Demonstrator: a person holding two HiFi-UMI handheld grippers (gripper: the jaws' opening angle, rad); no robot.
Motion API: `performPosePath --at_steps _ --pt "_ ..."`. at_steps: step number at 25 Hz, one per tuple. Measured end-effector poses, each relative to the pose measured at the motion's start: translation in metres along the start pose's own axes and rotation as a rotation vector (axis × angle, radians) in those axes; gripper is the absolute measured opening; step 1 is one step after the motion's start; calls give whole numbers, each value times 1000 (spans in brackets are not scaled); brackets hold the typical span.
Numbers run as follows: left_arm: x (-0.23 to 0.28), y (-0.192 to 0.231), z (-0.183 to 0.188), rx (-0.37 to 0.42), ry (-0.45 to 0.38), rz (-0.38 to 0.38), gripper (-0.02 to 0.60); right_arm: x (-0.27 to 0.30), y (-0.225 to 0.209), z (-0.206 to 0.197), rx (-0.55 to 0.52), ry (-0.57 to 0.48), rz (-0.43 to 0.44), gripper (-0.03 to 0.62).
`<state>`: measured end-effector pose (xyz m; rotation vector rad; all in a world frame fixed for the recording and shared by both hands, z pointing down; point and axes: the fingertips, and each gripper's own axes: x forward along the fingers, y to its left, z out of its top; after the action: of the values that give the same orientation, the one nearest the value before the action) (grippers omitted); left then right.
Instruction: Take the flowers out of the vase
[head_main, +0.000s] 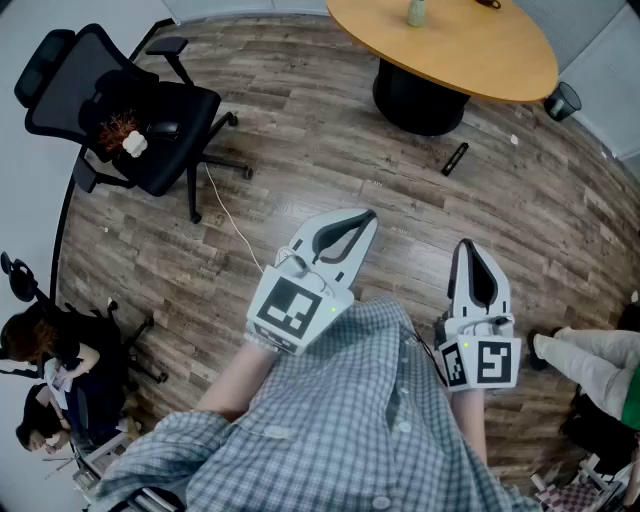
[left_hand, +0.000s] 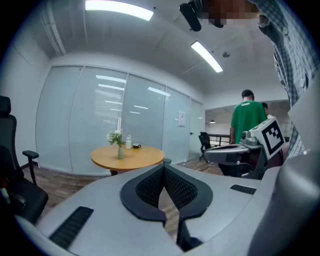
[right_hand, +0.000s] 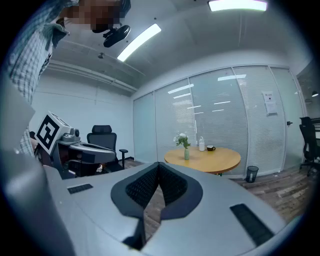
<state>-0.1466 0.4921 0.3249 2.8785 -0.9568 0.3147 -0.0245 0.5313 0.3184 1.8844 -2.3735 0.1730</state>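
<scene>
A pale green vase (left_hand: 120, 152) with white flowers (left_hand: 115, 136) stands on a round wooden table (left_hand: 127, 158) far ahead. The right gripper view shows the same vase (right_hand: 186, 154), its flowers (right_hand: 181, 139) and the table (right_hand: 210, 160). In the head view the table (head_main: 470, 60) is at the top, with only the vase's base (head_main: 415, 13) showing. My left gripper (head_main: 368, 215) and right gripper (head_main: 466, 246) hover over the floor, well short of the table. Both are shut with nothing between the tips (left_hand: 163, 166) (right_hand: 158, 164).
A black office chair (head_main: 130, 110) with small objects on its seat stands at the left, a white cable (head_main: 232, 222) trailing from it. A black marker-like object (head_main: 455, 158) lies on the wood floor. A small bin (head_main: 562, 101) sits right of the table. People are at the right (left_hand: 247, 118) and lower left (head_main: 50, 360).
</scene>
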Motion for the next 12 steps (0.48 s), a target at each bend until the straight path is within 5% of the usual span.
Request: performPosePath --at_steps 12 --pt "-7 10 2 -12 -18 1 6 5 11 2 -17 0 -4 8"
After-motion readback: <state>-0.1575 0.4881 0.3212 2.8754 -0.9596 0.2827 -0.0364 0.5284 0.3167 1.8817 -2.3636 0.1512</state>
